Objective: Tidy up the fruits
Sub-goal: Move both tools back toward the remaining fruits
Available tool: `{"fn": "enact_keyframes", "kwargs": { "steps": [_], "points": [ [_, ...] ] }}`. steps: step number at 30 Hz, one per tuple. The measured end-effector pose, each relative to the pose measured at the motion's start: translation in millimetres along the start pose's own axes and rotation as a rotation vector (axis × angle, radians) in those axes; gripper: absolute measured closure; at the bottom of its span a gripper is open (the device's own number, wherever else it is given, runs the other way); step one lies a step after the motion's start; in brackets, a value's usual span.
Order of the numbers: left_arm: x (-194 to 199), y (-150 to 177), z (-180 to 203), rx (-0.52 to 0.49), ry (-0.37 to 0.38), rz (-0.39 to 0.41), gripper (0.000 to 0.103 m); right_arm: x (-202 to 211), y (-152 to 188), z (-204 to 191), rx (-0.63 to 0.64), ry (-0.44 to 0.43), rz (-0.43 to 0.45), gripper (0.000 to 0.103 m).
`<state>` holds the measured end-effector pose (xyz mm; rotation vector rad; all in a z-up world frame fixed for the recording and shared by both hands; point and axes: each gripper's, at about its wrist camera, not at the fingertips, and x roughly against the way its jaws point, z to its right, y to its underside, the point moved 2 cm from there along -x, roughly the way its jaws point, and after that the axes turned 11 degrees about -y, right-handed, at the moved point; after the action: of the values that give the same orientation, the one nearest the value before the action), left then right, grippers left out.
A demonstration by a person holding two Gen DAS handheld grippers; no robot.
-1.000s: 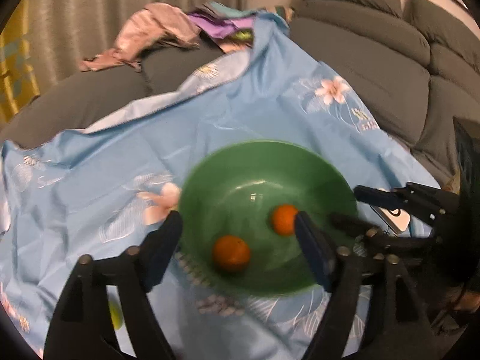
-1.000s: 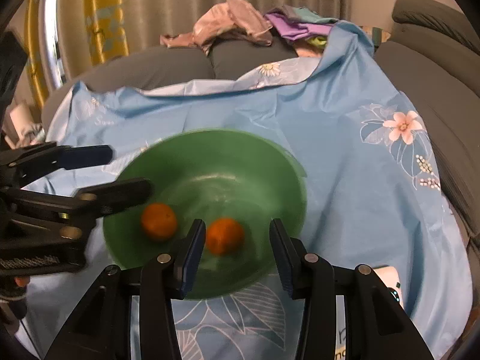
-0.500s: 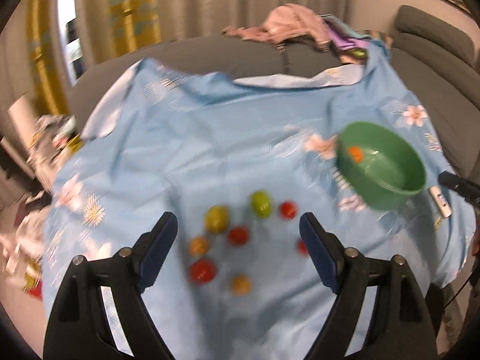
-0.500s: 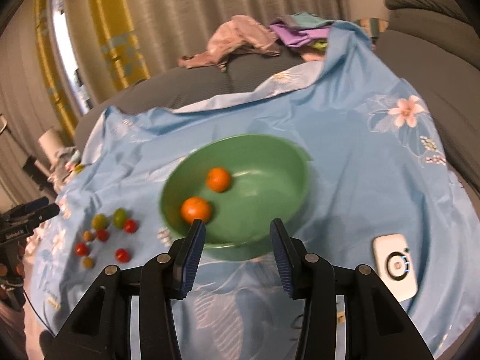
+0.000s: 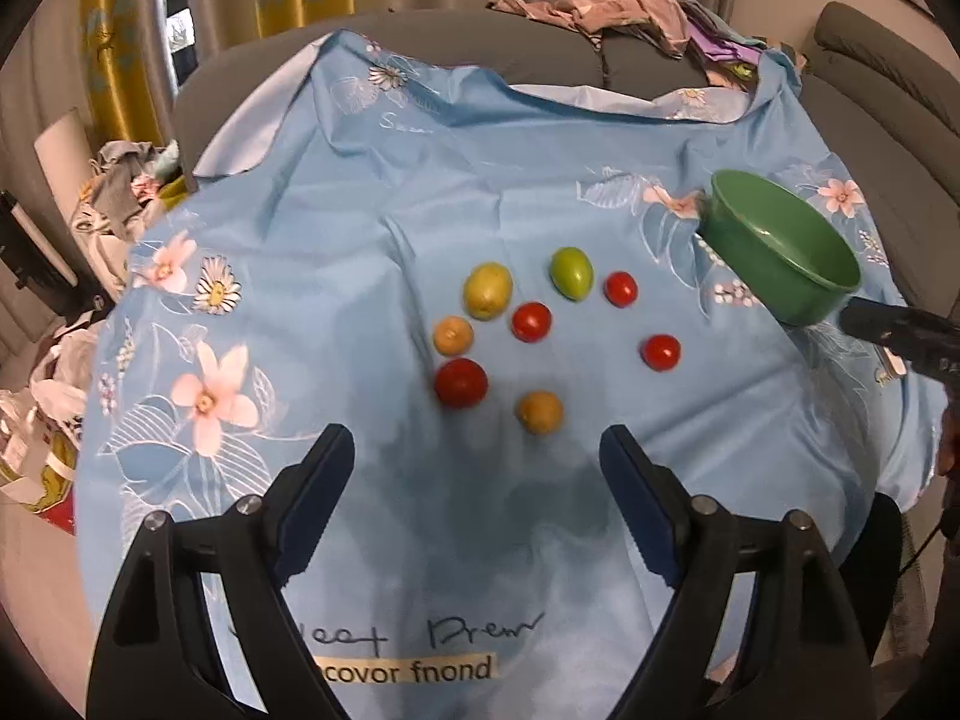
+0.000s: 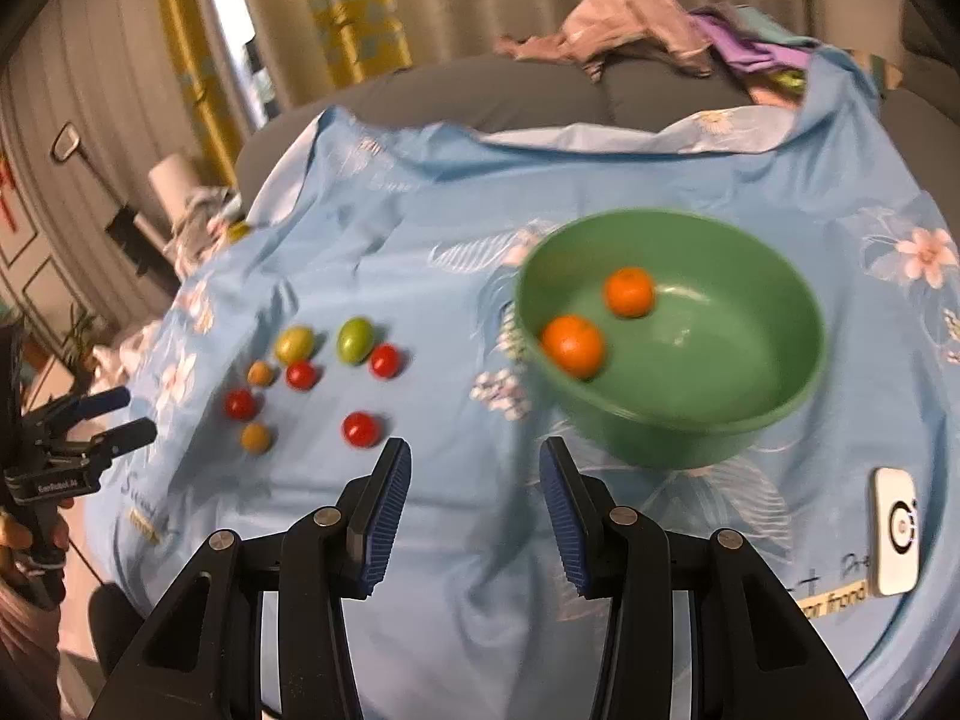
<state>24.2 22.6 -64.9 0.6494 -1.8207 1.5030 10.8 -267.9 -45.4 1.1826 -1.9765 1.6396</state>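
Observation:
A green bowl (image 6: 750, 420) sits on the blue flowered cloth (image 6: 432, 252) and holds two oranges (image 6: 572, 345). The bowl also shows at the right of the left wrist view (image 5: 774, 264). Several small fruits lie loose on the cloth: red ones (image 5: 460, 382), a green one (image 5: 572, 273), a yellow-green one (image 5: 487, 290) and small orange-brown ones (image 5: 540, 411). They also show at the left of the right wrist view (image 6: 360, 429). My left gripper (image 5: 477, 504) is open and empty, just short of the loose fruits. My right gripper (image 6: 474, 516) is open and empty, near the bowl's left side.
A white remote-like device (image 6: 896, 531) lies right of the bowl. Crumpled clothes (image 5: 606, 6) lie on the grey sofa behind. Clutter (image 5: 120, 180) sits off the left edge. The cloth (image 5: 360, 192) drops away at its front and sides.
Both grippers have drawn back from the bowl. The left one swung left to face the loose fruits. The right one shifted left, so the bowl now sits to its right.

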Motion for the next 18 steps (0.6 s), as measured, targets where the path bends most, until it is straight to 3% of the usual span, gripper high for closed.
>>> {"fn": "enact_keyframes", "kwargs": {
  "steps": [5,13,18],
  "points": [
    [-6,3,9,-0.01,0.081,-0.003,0.021,-19,5,-16,0.035,-0.028,-0.061,0.058],
    [-24,-3,9,0.023,0.148,-0.023,0.03,-44,5,-33,0.073,-0.064,-0.115,0.058],
    [-32,-8,2,0.033,0.163,-0.024,0.037,-59,5,-49,0.1,-0.161,-0.135,0.058]
  ]
}}
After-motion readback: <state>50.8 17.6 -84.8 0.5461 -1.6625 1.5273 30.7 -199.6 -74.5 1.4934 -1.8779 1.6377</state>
